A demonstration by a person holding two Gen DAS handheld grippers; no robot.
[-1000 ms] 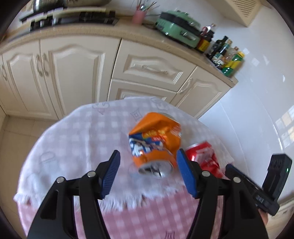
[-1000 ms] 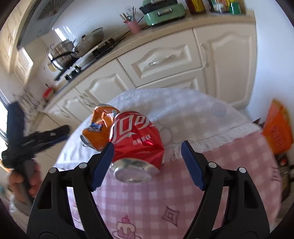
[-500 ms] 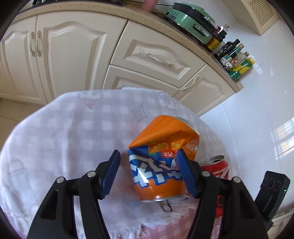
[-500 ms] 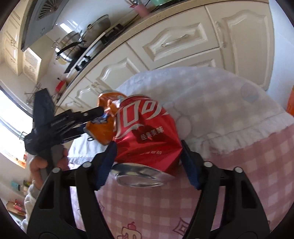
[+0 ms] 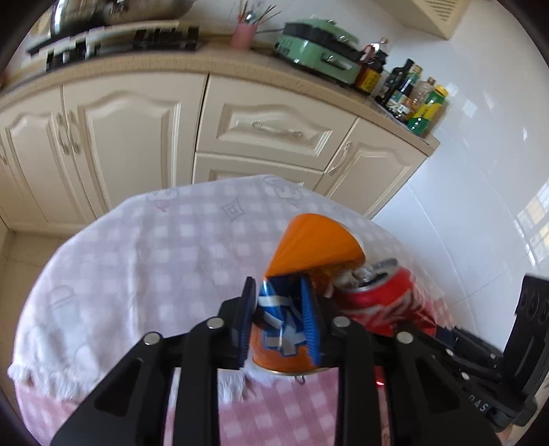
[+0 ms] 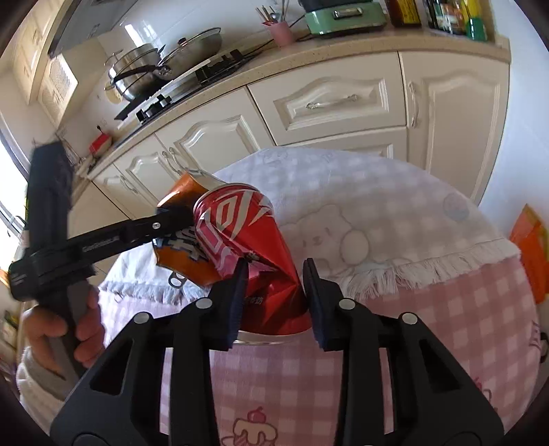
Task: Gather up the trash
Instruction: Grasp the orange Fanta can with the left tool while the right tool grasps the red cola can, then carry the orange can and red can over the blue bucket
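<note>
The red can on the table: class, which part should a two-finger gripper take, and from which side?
Grip the red can across its crushed, pinched waist, approaching from its base end. The dents narrow it there, and the right gripper is closed on exactly that part.

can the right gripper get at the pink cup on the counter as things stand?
Probably not. The right gripper is shut on the crushed red can over the table, so it has no free grip, and the pink cup stands far back on the counter past the table.
</note>
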